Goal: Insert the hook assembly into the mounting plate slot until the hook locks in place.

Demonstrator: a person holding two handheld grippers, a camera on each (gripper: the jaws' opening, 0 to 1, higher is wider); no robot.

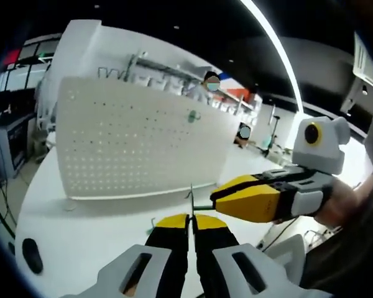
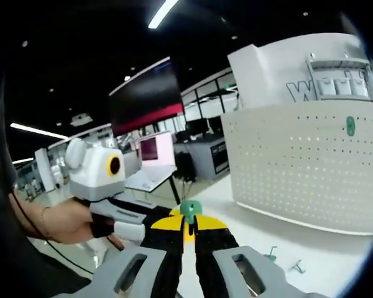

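Both views ride low over the white surface [image 1: 81,242], close behind their tongs, facing the upright white perforated metal board [image 1: 137,139] they share, seen from opposite angles

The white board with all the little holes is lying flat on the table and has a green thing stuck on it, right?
Not quite: the pegboard stands upright on the table, as the right gripper view shows. It does have a green piece stuck on it.

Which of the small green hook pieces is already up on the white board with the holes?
The green piece near the top of the pegboard. The other green piece is pinched in the right tool, off the board.
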